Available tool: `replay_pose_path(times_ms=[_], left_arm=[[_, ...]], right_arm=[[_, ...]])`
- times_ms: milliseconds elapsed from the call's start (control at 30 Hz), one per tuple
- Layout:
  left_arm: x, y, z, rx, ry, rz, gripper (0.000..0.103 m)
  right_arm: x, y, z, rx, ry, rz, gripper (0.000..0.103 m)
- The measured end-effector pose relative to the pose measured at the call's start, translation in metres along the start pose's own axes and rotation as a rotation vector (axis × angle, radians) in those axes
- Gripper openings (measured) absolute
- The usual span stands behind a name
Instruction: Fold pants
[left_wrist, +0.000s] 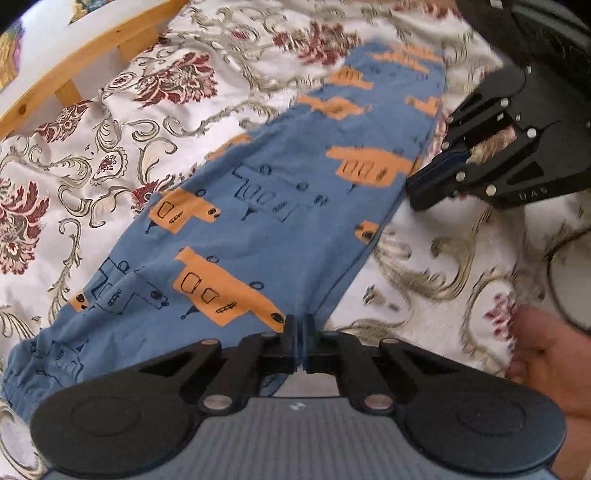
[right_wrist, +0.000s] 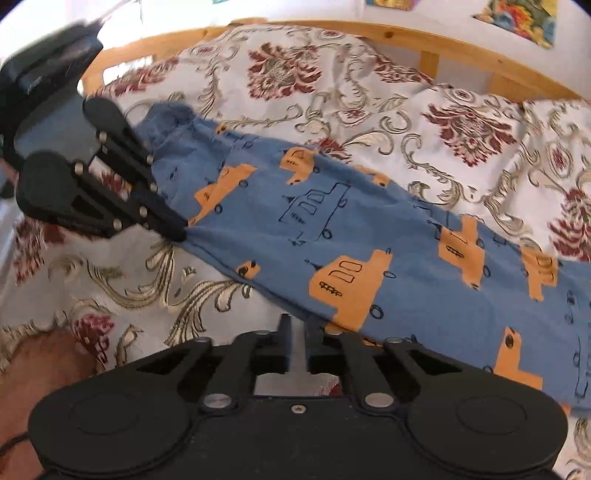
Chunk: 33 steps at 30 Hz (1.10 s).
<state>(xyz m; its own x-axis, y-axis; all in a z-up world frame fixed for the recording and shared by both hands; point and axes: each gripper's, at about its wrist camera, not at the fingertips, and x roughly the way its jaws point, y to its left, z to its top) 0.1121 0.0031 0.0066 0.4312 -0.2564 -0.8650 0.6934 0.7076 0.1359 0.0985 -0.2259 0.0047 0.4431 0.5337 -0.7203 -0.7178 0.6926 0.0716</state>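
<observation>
Pants (left_wrist: 280, 206) lie flat w/ legs stacked on the bed (left_wrist: 110, 122), blue w/ orange prints. My left hand-held gripper (left_wrist: 301, 325) is clamped on the pants' near edge; my right hand-held gripper (right_wrist: 295, 328) sits just beside the same edge further along, jaws a bit apart, nothing between them.

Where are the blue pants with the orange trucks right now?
The pants lie stretched out on the flowery bedspread, near the wooden bed frame. The left tongs pinch one edge, with the right tongs at the same long edge.
</observation>
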Motion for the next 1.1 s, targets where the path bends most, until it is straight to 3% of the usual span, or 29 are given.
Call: replay_pose_path(times_ms=[100,200,300,367,433,500,633,767,867,967,1100], left_arm=[[-0.008,0.005,-0.001,-0.054,-0.012,-0.059,0.014],[-0.007,0.010,-0.004,-0.111,-0.024,-0.047,0.024],[0.002,0.017,-0.010,-0.204,0.015,-0.064,0.024],[0.008,0.019,-0.015,-0.214,0.040,-0.066,0.025],[0.007,0.023,-0.016,-0.243,0.053,-0.078,0.025],[0.004,0.028,-0.013,-0.275,0.086,-0.094,0.033],[-0.014,0.026,0.006,-0.262,0.074,-0.114,0.052],[-0.025,0.019,0.057,-0.223,0.011,-0.152,0.061],[-0.019,0.010,0.112,-0.146,-0.027,-0.152,0.072],[-0.005,-0.006,0.177,-0.043,-0.070,-0.139,0.075],[0.033,-0.030,0.257,0.024,-0.086,-0.173,0.082]], right_arm=[[-0.014,-0.010,0.007,0.049,-0.057,-0.017,0.022],[-0.017,-0.030,0.011,0.112,-0.093,-0.054,0.037],[-0.010,-0.056,0.004,0.196,-0.073,-0.099,0.040],[-0.007,-0.074,-0.007,0.243,-0.032,-0.158,0.038],[-0.016,-0.092,-0.018,0.333,-0.041,-0.119,0.037],[-0.028,-0.108,-0.025,0.398,-0.044,-0.109,0.037],[-0.065,-0.127,-0.036,0.463,-0.115,-0.204,0.076],[-0.087,-0.156,-0.054,0.683,-0.191,-0.395,0.080],[-0.093,-0.178,-0.076,0.878,-0.232,-0.382,0.079],[-0.094,-0.185,-0.087,0.947,-0.267,-0.392,0.076],[-0.094,-0.192,-0.095,1.032,-0.335,-0.393,0.076]])
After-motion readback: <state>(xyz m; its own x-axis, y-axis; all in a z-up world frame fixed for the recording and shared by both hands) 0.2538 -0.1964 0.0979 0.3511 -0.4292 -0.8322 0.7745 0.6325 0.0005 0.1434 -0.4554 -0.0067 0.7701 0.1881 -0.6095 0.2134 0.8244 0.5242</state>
